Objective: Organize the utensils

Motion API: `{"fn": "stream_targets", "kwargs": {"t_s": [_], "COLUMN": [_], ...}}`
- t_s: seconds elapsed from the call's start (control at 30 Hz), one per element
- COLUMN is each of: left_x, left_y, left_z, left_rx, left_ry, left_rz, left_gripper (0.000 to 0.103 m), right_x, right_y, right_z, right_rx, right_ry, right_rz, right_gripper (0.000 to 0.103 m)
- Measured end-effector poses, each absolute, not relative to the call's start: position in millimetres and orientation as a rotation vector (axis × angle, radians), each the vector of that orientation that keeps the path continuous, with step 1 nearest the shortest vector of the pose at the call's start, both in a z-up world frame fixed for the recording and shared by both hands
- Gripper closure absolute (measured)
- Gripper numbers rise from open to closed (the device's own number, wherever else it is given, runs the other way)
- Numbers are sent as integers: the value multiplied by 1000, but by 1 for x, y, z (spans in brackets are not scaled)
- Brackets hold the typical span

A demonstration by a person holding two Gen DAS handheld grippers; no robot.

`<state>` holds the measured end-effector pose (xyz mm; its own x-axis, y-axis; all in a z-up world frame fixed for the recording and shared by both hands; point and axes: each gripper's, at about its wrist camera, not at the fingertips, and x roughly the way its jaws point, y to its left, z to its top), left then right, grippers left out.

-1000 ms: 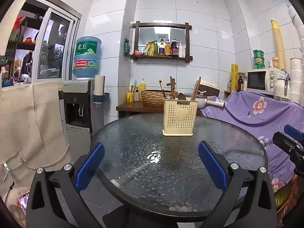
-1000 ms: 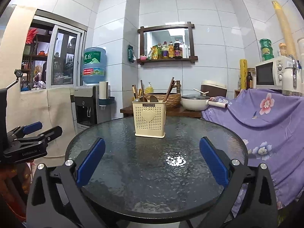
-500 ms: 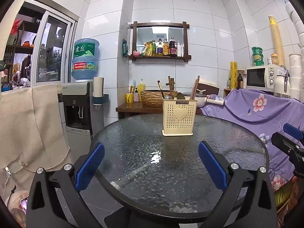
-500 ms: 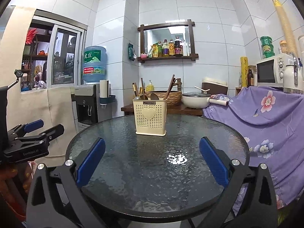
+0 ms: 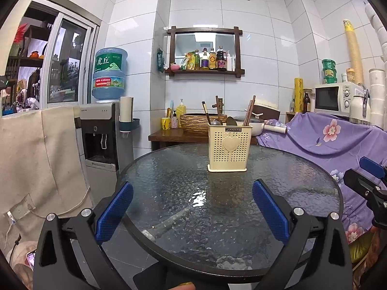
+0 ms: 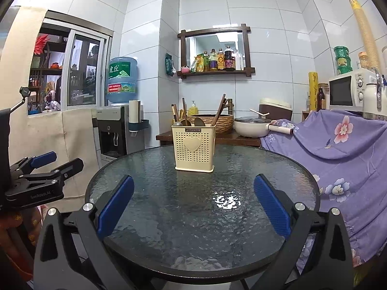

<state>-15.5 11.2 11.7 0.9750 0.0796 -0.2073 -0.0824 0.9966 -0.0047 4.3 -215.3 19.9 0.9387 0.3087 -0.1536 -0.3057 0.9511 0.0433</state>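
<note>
Both claws, left claw and right claw, gape wide and empty above the round textured-glass surface, well short of the cream perforated plastic utensil holder standing toward its far side, chopsticks and spoons inside.

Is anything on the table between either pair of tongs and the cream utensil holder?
Nothing visible. From both the left tongs and the right tongs, only bare glass table lies before the utensil holder; both tongs are open and empty.
</note>
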Motion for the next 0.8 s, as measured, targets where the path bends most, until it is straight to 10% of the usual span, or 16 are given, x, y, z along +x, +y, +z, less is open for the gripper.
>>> {"fn": "stream_targets", "kwargs": {"t_s": [0.8], "left_x": [-12], "left_y": [15], "left_z": [10], "left_rx": [-22], "left_ry": [238], "left_rz": [85], "left_gripper": [6], "right_x": [5], "right_y": [-216], "right_z": [20], "right_rx": [15], "right_ry": [163], "right_rz": [320], "right_gripper": [5]}}
